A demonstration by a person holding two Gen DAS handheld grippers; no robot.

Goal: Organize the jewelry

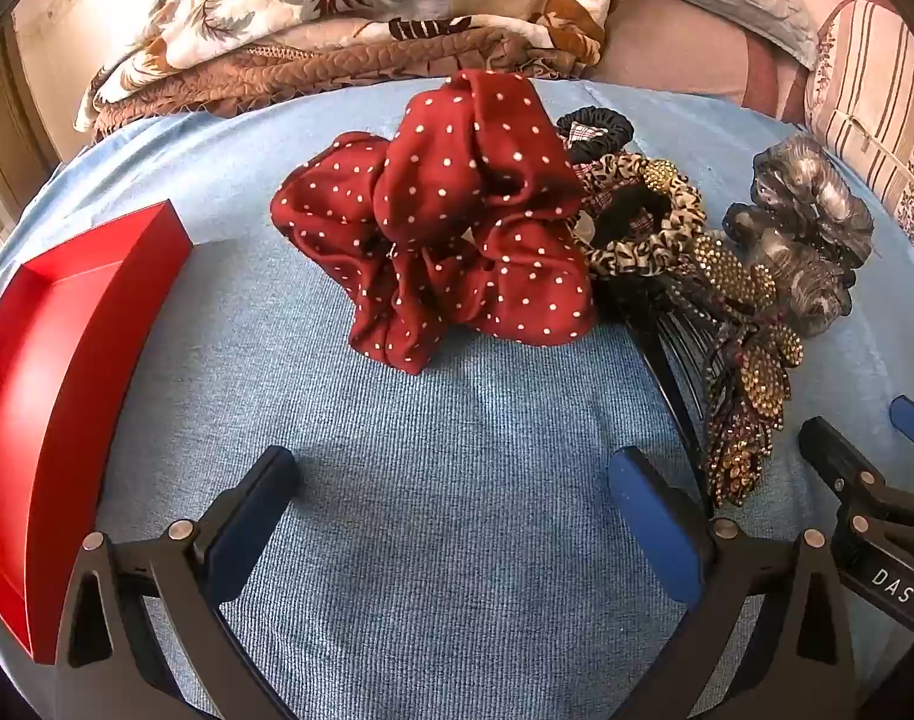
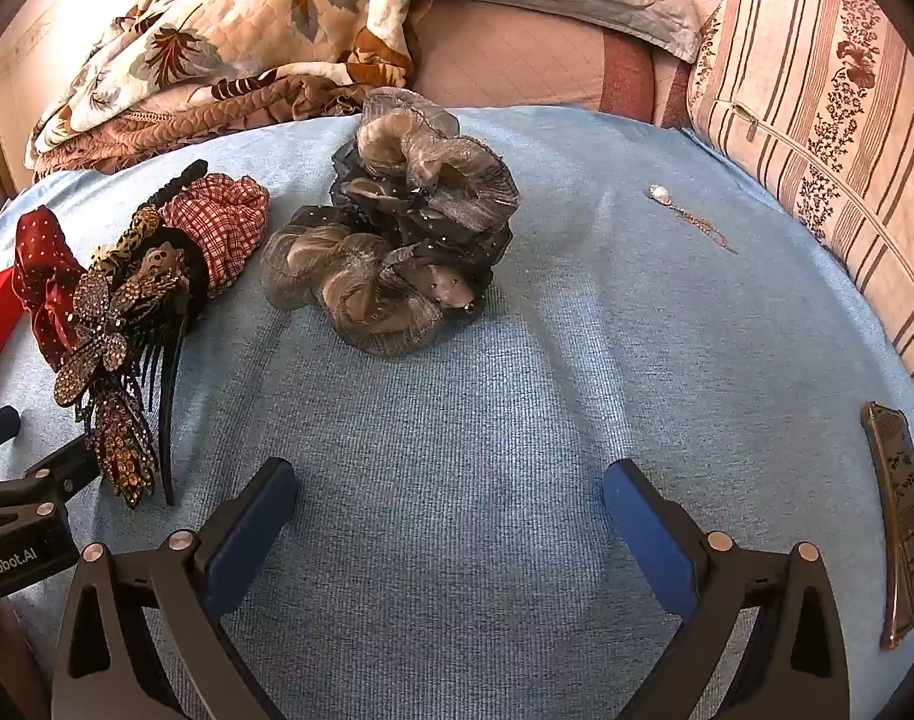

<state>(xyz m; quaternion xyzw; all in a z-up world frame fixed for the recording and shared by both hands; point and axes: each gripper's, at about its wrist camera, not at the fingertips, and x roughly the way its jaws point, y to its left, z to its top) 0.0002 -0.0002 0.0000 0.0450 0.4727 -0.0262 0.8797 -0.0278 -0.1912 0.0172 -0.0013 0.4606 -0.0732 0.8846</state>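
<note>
Here, two hand-held grippers are hovering above a blue cloth [image 1: 445, 480] spread over a bed. The left gripper [image 1: 454, 483] is holding its jaws wide apart with nothing between them, bare cloth lying ahead of it. The right gripper [image 2: 451, 495] is doing the same. A red tray [image 1: 49, 372] is sitting at the cloth's left edge. A red dotted scrunchie [image 1: 451, 222] is resting mid-cloth, touching a leopard scrunchie [image 1: 643, 204] and a jewelled hair comb [image 1: 739, 360]. A grey scrunchie [image 2: 391, 252] is lying just right of that pile. A small pendant chain [image 2: 691, 219] and a brown hair clip [image 2: 901, 516] are lying near the right edge, beside a striped pillow [image 2: 817, 90]. A folded quilt [image 2: 217, 42] is bordering the far edge.
</note>
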